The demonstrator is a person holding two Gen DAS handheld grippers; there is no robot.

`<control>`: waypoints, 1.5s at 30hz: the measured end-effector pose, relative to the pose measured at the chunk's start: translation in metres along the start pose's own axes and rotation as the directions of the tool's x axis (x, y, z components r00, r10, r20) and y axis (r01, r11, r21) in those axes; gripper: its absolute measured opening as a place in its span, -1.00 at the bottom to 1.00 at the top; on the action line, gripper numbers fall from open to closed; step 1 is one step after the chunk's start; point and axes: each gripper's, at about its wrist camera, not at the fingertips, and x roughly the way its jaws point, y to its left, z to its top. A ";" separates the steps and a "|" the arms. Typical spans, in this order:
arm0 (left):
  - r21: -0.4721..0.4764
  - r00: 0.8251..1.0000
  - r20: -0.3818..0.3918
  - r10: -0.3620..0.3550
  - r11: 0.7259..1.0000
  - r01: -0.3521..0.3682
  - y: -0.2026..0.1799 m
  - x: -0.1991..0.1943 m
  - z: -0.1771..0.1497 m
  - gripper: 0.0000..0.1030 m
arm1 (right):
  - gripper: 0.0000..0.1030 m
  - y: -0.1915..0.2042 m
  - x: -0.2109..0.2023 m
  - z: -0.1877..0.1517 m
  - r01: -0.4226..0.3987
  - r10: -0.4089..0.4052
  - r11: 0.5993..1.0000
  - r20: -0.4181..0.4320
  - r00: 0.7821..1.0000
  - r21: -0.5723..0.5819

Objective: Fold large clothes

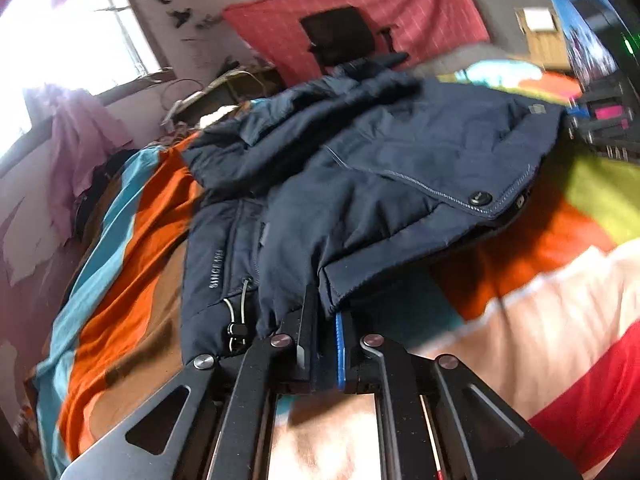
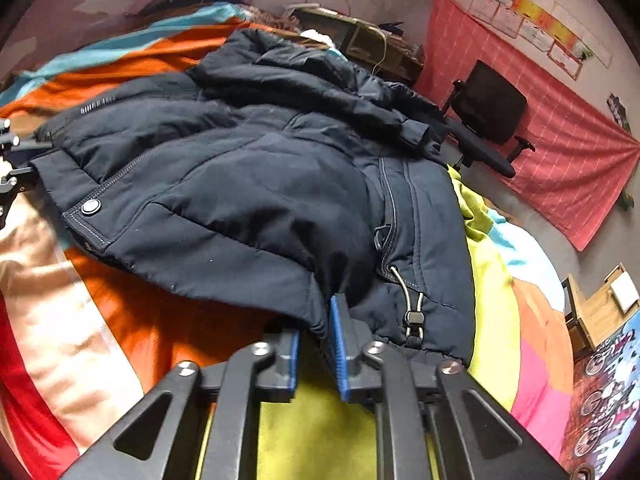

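Item under inspection: one dark navy padded jacket [image 1: 360,168], lying across a bed covered by a striped bedspread [image 1: 132,240] in orange, teal, brown, yellow-green, peach and red bands. In both wrist views the jacket fills the centre of the frame, hem nearest the camera, collar end toward the top.

Left gripper [image 1: 326,320]: at lower centre of the left wrist view. Fingers closed on the jacket's hem edge; dark fabric runs down into the narrow slot between them, beside the blue pad. A drawstring with toggle [image 1: 236,328] hangs at the hem just left of the fingers. A snap button [image 1: 478,199] sits on the front placket, right of centre.

Right gripper [image 2: 314,332]: at lower centre of the right wrist view. Fingers clamped on a fold of the hem, which is bunched between the two blue pads. A second drawstring toggle [image 2: 414,318] lies just right of the fingers. The left gripper's black metalwork shows at the left edge of this view, touching the opposite hem corner.

Surroundings: a black office chair [image 2: 488,112] stands before a red checked wall cloth [image 2: 560,152], upper right; a bright window [image 1: 72,32] occupies the upper left of the left wrist view.
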 end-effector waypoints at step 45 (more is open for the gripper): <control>-0.163 0.997 0.080 0.018 0.987 -0.005 0.161 0.031 0.237 -0.96 | -0.90 -0.100 -0.051 0.206 -0.013 -0.006 0.997 0.232 0.973 0.080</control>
